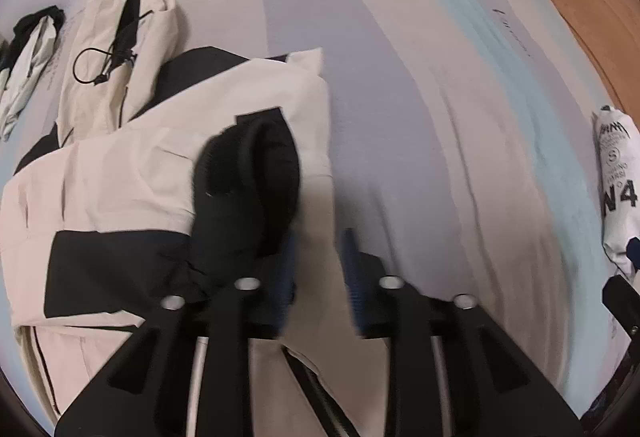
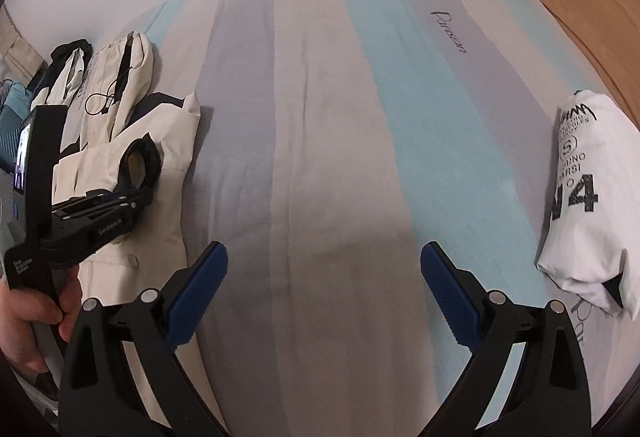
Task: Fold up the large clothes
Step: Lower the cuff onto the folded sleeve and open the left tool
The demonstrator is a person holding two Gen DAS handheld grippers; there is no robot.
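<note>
Your left tool, narrowly parted with the jacket's black cuff at its left finger, is nearest the jacket; your wide-open, empty right tool sits well right.

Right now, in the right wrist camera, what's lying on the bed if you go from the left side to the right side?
The left tool by the black cuff → the cream and black jacket → the bare striped sheet → the folded white printed T-shirt.

"n°4" on folded white shirt; "parisian" on striped bedsheet.
</note>
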